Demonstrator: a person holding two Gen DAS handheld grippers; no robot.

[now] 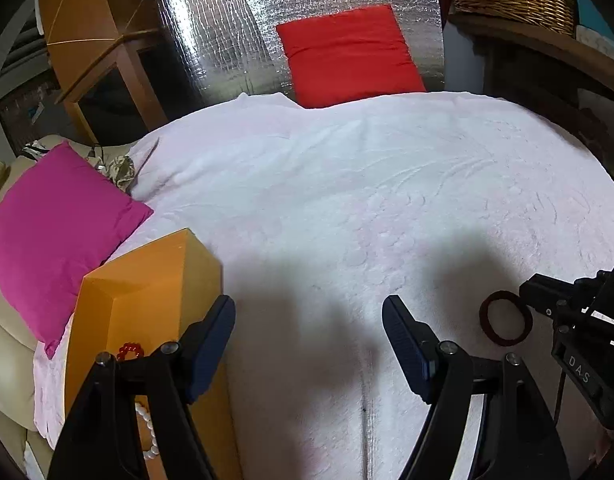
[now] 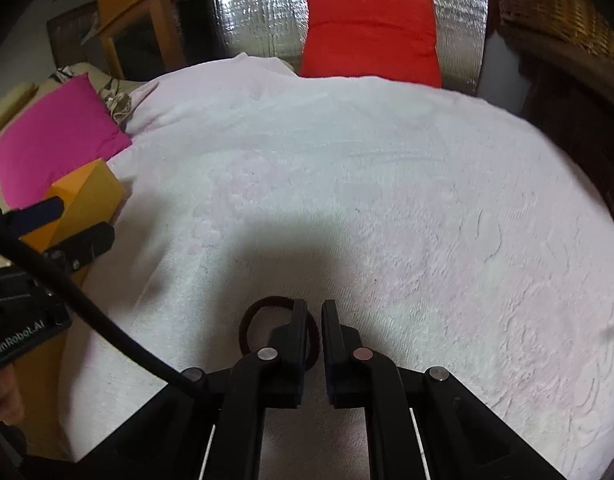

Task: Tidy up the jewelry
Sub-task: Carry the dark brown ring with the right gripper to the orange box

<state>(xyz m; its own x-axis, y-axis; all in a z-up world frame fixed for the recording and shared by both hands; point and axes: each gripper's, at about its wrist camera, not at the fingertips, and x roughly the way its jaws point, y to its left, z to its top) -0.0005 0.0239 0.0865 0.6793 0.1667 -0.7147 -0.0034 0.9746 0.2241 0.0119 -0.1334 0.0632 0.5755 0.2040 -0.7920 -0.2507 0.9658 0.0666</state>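
Dark ring band lies flat on the white blanket at lower centre of the right wrist view, under the left finger of the right gripper, whose jaws are closed with nothing visibly between them. Left gripper gapes wide, empty, beside the orange box at lower left, so right hand is nearer

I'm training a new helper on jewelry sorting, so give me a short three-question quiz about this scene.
1. True or false: the left gripper is open with nothing between its fingers.
2. What does the right gripper pinch? A a watch, B a dark ring, C a coin.
3. Fill in: the red beads lie in the ___ box.
Key: 1 true; 2 B; 3 orange.
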